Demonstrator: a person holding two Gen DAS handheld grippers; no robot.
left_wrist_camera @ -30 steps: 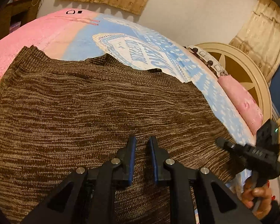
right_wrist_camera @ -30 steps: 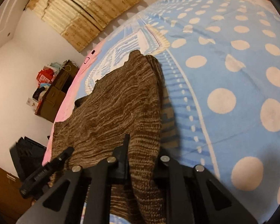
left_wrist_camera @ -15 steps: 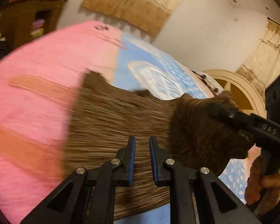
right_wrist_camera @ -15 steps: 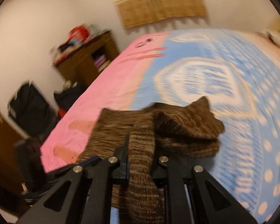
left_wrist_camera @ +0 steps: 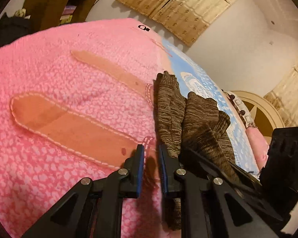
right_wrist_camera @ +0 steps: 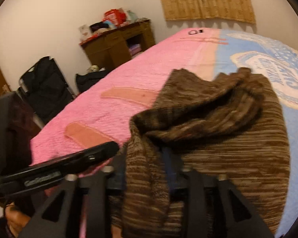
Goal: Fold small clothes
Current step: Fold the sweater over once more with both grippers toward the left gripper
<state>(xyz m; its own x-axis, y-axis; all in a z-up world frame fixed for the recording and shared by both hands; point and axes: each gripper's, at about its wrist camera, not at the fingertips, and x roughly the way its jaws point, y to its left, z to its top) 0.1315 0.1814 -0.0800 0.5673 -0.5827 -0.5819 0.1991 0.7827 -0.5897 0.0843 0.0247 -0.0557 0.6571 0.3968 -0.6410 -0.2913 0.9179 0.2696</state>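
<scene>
A brown knit sweater (right_wrist_camera: 218, 138) lies on the pink and blue bedspread (right_wrist_camera: 129, 63), its right side folded over in a loose heap on top of the rest. In the right wrist view a band of the knit runs down between my right gripper's (right_wrist_camera: 143, 164) jaws, which are opening; the cloth hides the fingertips and a gap shows beside the right pad. My left gripper (left_wrist_camera: 151, 154) is shut with nothing in it, over the pink bedspread (left_wrist_camera: 69, 79) just left of the sweater's edge (left_wrist_camera: 168, 107). The right gripper's finger (left_wrist_camera: 208, 162) lies under the folded knit.
A wooden cabinet (right_wrist_camera: 117, 43) with clutter on top and a black bag (right_wrist_camera: 43, 85) stand left of the bed. Curtains (right_wrist_camera: 206, 0) hang on the far wall. A round headboard (left_wrist_camera: 262, 115) and pink pillow (left_wrist_camera: 256, 140) lie to the right. A hand (right_wrist_camera: 14, 216) holds the left gripper.
The right gripper carried the sweater's right side over to the left, folding it onto the rest, and its jaws have now parted. The left gripper swung left onto the pink part, still shut.
</scene>
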